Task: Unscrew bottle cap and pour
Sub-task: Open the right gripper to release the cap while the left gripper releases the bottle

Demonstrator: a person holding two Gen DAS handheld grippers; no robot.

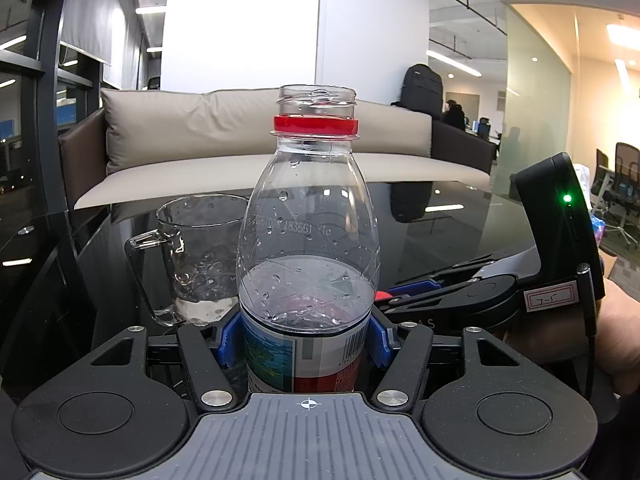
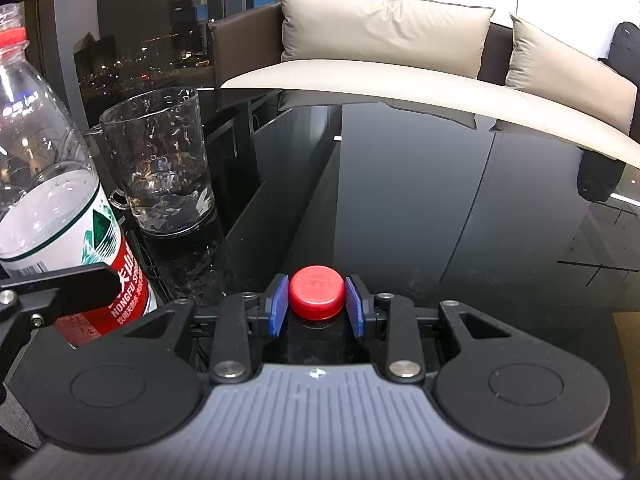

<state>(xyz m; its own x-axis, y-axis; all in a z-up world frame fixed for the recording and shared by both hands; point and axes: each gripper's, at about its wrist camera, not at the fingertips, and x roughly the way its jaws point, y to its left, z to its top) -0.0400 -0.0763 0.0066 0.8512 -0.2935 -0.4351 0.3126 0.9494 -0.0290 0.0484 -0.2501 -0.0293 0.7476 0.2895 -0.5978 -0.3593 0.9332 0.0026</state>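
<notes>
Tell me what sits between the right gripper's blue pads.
The red bottle cap sits between the right gripper's blue pads, resting on the black table; the right wrist view shows it.

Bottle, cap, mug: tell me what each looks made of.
Bottle: thin clear plastic, glossy, with moulded ribs and a printed wrap label. Cap: red plastic, fairly matte, ridged side. Mug: clear and thick-walled with a dimpled surface and heavy base, likely glass, though hard plastic cannot be ruled out.

open office lounge: desk chairs [image 1: 624, 176], glass partition [image 1: 536, 120], sofa [image 1: 240, 128].
</notes>
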